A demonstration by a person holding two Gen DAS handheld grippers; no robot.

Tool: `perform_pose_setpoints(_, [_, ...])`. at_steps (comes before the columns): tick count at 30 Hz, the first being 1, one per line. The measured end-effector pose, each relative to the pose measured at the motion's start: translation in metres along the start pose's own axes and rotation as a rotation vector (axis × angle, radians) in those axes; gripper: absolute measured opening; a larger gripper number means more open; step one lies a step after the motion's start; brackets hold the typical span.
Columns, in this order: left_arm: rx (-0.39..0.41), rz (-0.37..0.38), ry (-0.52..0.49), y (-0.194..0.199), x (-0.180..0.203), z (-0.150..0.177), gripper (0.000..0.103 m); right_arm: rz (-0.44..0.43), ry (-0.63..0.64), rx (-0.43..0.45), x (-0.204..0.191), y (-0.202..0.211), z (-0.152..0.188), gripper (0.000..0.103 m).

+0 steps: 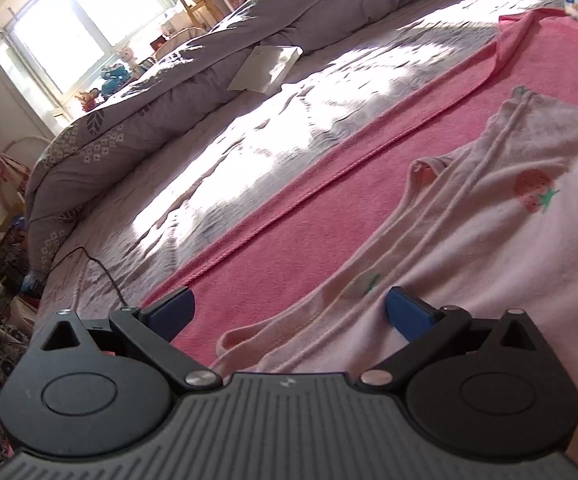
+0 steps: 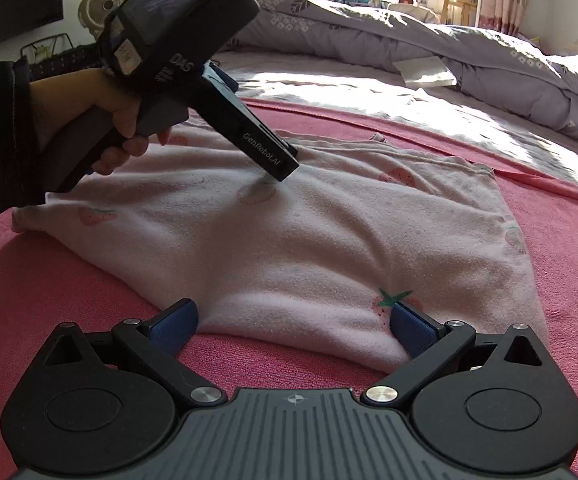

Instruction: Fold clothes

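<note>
The pink shirt (image 2: 297,232) lies partly folded on the red towel (image 2: 49,280), both the left gripper (image 1: 289,312) and the right gripper (image 2: 293,320) are open at its edges, so I think next move needs closing on the cloth.

**Garment spread on towel, your grippers at opposite edges**

Your garment (image 2: 289,240) lies flat on the towel (image 2: 69,300), which lies across the bed (image 1: 249,152). Your right gripper (image 2: 293,320) sits at the garment's near edge, fingers spread to either side of a fold. Your left gripper (image 1: 289,312) comes in over the far side, tip down on the cloth. Behind the towel, a rolled quilt (image 2: 469,52) runs along the bed, a paper sheet (image 2: 425,72) against it.
</note>
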State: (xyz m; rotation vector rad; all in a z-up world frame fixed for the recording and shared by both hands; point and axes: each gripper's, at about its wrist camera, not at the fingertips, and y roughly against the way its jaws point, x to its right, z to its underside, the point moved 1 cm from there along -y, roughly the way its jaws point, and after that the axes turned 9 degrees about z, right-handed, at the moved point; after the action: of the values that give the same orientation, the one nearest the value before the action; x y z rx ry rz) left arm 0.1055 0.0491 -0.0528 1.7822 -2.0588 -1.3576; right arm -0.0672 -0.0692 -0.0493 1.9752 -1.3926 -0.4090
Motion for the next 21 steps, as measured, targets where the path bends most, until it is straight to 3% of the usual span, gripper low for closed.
perform_pose_setpoints(4, [0.008, 0.062, 0.154, -0.003, -0.028, 0.001, 0.103, -0.002, 0.016, 0.032, 0.004, 0.016, -0.010, 0.103])
perform_pose_setpoints(7, [0.019, 0.113, 0.243, 0.010, -0.051, 0.010, 0.103, 0.045, -0.004, 0.121, 0.006, 0.010, -0.041, 0.103])
perform_pose_setpoints(8, [0.019, 0.126, 0.270, 0.014, -0.058, 0.014, 0.103, 0.054, -0.022, 0.106, 0.007, -0.003, -0.054, 0.103])
perform_pose_setpoints(10, [0.020, 0.170, 0.313, 0.023, -0.068, 0.020, 0.101, 0.026, -0.047, -0.089, 0.007, -0.042, -0.061, 0.103])
perform_pose_setpoints(11, [0.024, 0.196, 0.332, 0.027, -0.073, 0.023, 0.101, 0.018, -0.023, -0.077, 0.006, -0.039, -0.052, 0.103])
perform_pose_setpoints(15, [0.072, 0.461, 0.361, 0.045, -0.063, 0.027, 0.101, -0.022, 0.019, -0.069, 0.005, -0.021, -0.026, 0.103])
perform_pose_setpoints(17, [0.031, 0.481, 0.232, 0.041, -0.031, 0.024, 0.102, -0.033, 0.013, -0.074, 0.006, -0.013, -0.018, 0.103])
perform_pose_setpoints(19, [0.008, 0.342, 0.084, 0.030, -0.002, 0.023, 0.103, -0.037, -0.009, -0.063, 0.005, -0.010, -0.014, 0.103])
perform_pose_setpoints(20, [0.054, 0.304, 0.071, 0.026, 0.002, 0.023, 0.103, -0.033, -0.010, -0.050, 0.005, -0.010, -0.011, 0.103])
perform_pose_setpoints(21, [0.050, 0.302, 0.104, 0.023, -0.001, 0.020, 0.103, -0.028, -0.015, -0.040, 0.005, -0.010, -0.011, 0.103])
